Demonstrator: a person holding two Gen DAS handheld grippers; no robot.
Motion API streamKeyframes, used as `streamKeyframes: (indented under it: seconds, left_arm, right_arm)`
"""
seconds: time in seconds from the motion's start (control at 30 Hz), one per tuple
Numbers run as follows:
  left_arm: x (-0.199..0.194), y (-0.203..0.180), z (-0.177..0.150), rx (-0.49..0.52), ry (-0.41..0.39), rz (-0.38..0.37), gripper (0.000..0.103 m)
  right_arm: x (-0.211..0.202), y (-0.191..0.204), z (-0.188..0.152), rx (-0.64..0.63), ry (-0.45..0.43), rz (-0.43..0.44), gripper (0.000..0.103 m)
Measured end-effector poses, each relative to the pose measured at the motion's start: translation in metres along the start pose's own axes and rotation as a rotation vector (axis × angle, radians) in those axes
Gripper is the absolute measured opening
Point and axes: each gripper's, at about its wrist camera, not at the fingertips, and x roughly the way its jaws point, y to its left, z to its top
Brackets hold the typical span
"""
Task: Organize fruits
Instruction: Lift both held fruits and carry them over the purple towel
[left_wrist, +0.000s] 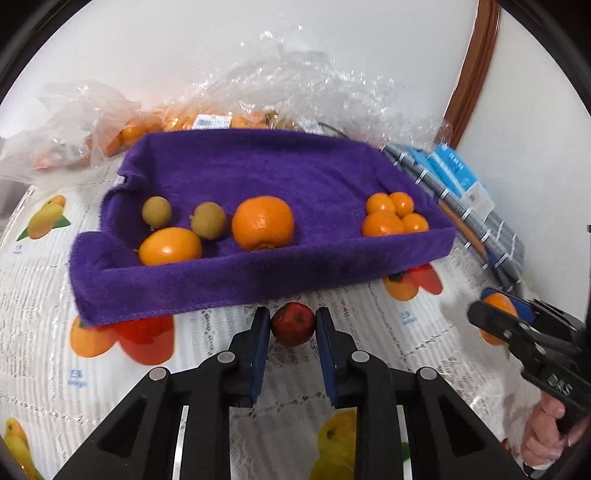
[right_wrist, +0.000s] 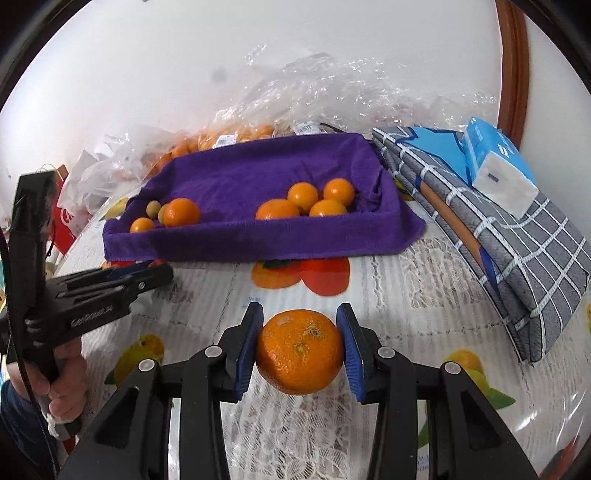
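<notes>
- Left wrist view: the left gripper (left_wrist: 293, 325) has its jaws drawn narrow, both blue pads pressed against a small red fruit (left_wrist: 293, 323).
- The red fruit sits over the patterned tablecloth (left_wrist: 369, 317), just in front of the purple towel-lined tray (left_wrist: 258, 269).
- The tray holds two oranges, two small greenish-brown fruits and a cluster of four small oranges (left_wrist: 395, 216).
- Right wrist view: the right gripper (right_wrist: 300, 345) has its jaws set partly open, pads clamped on both sides of a large orange (right_wrist: 300, 350).
- The large orange is above the tablecloth, well in front of the tray.
</notes>
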Motion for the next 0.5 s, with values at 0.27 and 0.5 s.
streamKeyframes:
  seconds: [0.27,0.5]
  left_arm:
    - [-0.027,0.022,0.028,-0.041,-0.065,-0.003,0.024]
    - [-0.013,0.041,0.071,-0.03,-0.1,0.07,0.024]
  right_arm:
    - [0.008,0.009,0.036,-0.01,-0.043,0.023,0.041]
    - [0.039,0.011,0.081,-0.002,-0.041,0.075,0.041]
